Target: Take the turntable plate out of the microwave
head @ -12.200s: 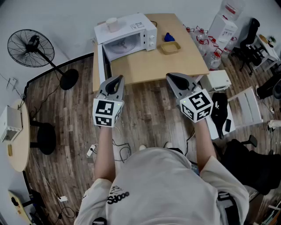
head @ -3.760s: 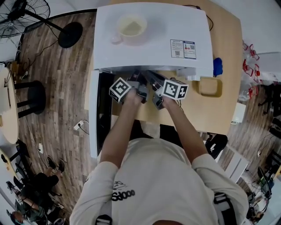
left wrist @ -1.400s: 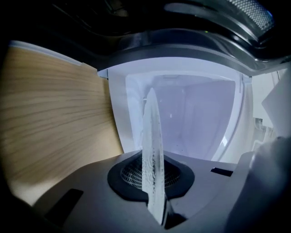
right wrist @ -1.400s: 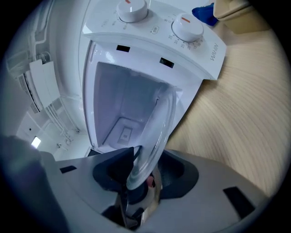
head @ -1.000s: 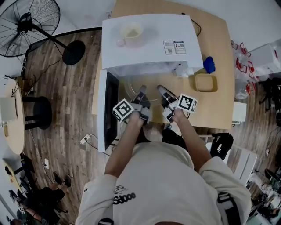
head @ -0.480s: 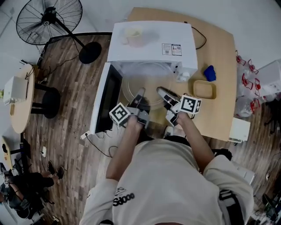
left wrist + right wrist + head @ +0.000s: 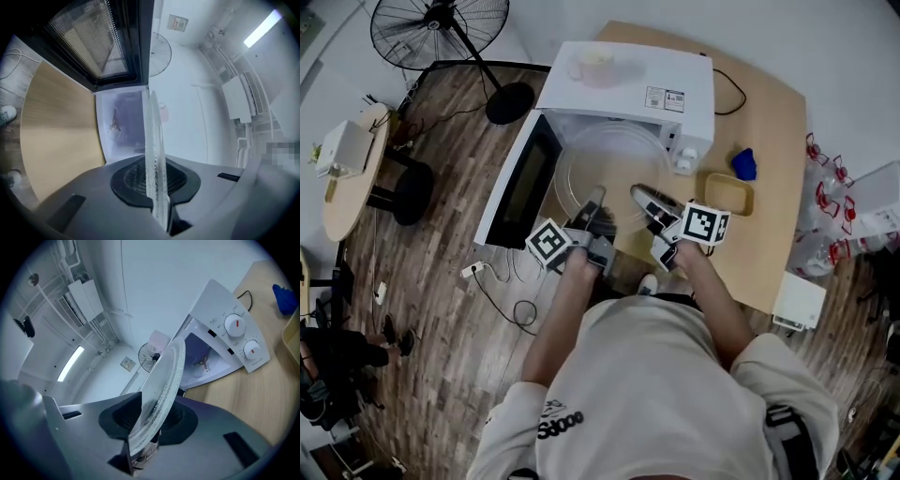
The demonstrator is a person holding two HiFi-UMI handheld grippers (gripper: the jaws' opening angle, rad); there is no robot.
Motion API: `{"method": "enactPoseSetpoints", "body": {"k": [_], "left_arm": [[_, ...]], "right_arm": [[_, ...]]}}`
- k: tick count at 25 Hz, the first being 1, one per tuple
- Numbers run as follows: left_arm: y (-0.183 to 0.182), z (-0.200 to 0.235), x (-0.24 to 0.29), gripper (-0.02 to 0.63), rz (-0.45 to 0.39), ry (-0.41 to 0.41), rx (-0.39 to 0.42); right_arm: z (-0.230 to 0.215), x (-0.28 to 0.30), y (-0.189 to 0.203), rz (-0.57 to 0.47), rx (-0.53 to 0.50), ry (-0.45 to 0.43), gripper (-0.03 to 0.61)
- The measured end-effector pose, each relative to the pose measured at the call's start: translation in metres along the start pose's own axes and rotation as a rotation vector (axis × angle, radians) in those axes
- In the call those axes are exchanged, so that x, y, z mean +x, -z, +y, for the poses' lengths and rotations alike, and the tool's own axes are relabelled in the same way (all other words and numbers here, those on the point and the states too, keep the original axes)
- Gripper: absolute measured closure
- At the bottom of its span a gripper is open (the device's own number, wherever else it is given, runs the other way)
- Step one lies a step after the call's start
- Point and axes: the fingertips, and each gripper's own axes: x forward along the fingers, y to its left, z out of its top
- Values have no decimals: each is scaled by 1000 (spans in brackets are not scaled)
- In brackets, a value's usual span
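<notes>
The clear glass turntable plate (image 7: 609,167) hangs in front of the open white microwave (image 7: 628,84), out of its cavity and above the wooden table (image 7: 769,169). My left gripper (image 7: 593,200) is shut on the plate's near left rim (image 7: 153,154). My right gripper (image 7: 639,196) is shut on its near right rim (image 7: 161,390). In both gripper views the plate stands edge-on between the jaws. Behind it the bare cavity shows the roller hub (image 7: 202,363).
The microwave door (image 7: 517,183) hangs open to the left. A cup (image 7: 593,64) sits on the microwave's top. A tan tray (image 7: 729,194) and a blue object (image 7: 743,163) lie on the table to the right. A standing fan (image 7: 450,28) is at the upper left.
Both grippers have drawn the plate back out of the microwave and lifted it; one second ago its far part was still inside the cavity.
</notes>
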Motion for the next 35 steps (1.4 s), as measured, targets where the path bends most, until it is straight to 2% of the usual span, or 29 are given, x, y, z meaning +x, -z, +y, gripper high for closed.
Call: {"method": "enactPoseSetpoints", "body": {"k": [6,17,20,23,30,35], "left_arm": [[8,-43,-5,577,-14,87,18],[-4,-112,0,577,-17,205,90],[-8,-124,2,577,-18,218,114],[-9,-133,3,577,-21,222,139],[-6,-142,1,577,-24,238,129],[-5,-144,1,577,-16,246,145]], "right_arm": [[37,-12,-14,-28,-70,-54,495],[94,-12,-51,-104,-168,-144,497],[106,-10,-60,-115,-202,-165,497],[109,-9,-64,-119,-184,-180,497],[123,-12,-69,-120,-205,-206,502],[123,-14,-69,-131,-175,-215,506]]}}
